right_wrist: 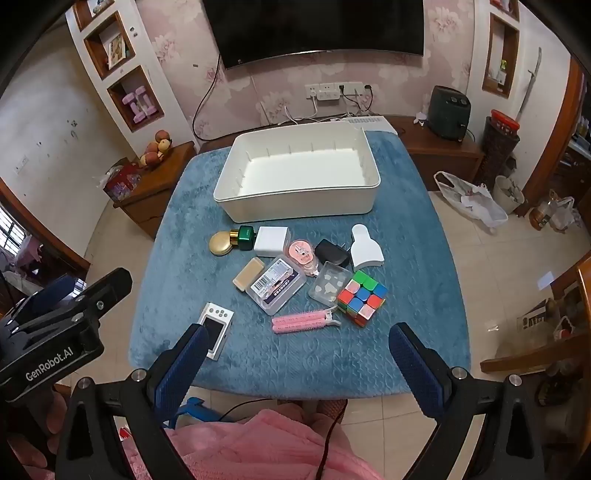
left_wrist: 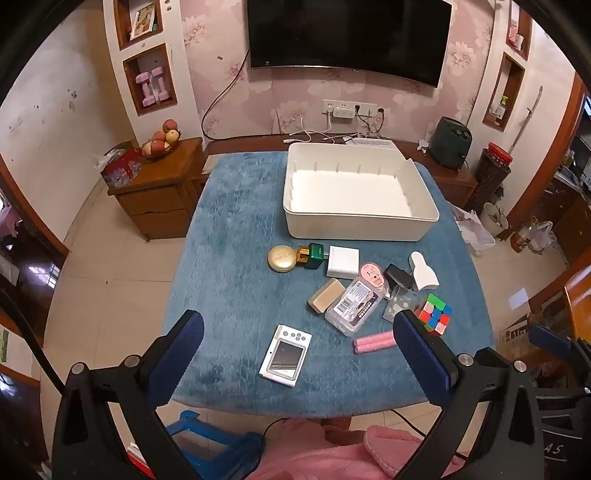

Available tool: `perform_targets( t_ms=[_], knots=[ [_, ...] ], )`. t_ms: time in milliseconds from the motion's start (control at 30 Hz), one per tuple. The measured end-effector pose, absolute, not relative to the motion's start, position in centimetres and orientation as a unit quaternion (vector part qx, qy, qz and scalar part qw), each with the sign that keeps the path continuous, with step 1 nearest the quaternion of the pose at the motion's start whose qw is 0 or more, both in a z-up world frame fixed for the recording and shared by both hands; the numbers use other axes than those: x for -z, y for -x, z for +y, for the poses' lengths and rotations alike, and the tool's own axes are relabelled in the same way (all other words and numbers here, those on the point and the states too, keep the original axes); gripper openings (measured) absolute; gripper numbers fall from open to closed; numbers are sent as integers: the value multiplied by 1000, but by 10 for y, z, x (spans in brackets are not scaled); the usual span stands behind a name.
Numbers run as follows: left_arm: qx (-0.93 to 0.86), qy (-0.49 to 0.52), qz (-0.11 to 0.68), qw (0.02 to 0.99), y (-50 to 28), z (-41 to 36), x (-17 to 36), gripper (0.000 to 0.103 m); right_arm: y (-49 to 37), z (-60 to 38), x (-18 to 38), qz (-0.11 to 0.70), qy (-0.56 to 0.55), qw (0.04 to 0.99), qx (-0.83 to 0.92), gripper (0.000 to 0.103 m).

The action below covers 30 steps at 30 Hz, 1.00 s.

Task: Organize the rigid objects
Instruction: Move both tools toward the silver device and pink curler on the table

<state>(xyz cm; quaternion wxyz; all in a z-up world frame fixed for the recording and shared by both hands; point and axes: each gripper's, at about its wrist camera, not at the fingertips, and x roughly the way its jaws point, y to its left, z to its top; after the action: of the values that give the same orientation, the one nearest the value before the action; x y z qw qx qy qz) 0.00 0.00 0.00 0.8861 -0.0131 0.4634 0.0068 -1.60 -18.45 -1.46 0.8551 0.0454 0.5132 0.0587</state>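
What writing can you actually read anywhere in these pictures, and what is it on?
"GenRobot.AI": white letters on the black body of the left gripper, seen from the right wrist view.
"AS": end of a cut-off word on the right gripper, left wrist view.
Clear plastic case: barcode label with print, too small to read.
Gold compact: lid marking, blurred.
Television: small logo on its lower edge, unreadable.

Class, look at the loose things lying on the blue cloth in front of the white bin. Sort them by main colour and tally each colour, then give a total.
White: 3 (handheld device, square box, scoop-shaped piece)
Pink: 2 (hair clip, round case)
Gold or tan: 2 (compact, bar)
Clear: 2 (labelled case, small box)
Green: 1 (bottle)
Black: 1 (plug)
Multicoloured: 1 (puzzle cube)
Total: 12
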Motion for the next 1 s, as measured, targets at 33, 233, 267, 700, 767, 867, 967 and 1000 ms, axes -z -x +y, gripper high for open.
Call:
perform_targets(
  t_ms=[33,233,267,700,767,867,967,1000],
  knots=[
    [-7,13,465,885,0,0,0,102,16,-184,15,515,-44,854,-58,99],
    [-15,5,463,886,0,-1,-1,102,15,-185,15,516,-43,854,-57,99],
    [-16,4,462,886,0,-2,0,102,15,-185,16,516,-43,854,-57,99],
    [-3,10,458,889,0,0,-7,102,15,-183,17,518,-42,853,-56,99],
    [-1,13,456,890,-1,0,-9,102,18,-182,17,518,-41,852,-56,99],
    [1,17,454,891,-2,0,-10,102,17,-186,17,519,-40,852,-56,97],
    [2,20,454,891,0,-2,-9,102,17,-186,16,519,-36,852,-56,97],
    [3,19,455,891,0,-3,-9,102,19,-185,15,518,-34,853,-56,97]
  ],
)
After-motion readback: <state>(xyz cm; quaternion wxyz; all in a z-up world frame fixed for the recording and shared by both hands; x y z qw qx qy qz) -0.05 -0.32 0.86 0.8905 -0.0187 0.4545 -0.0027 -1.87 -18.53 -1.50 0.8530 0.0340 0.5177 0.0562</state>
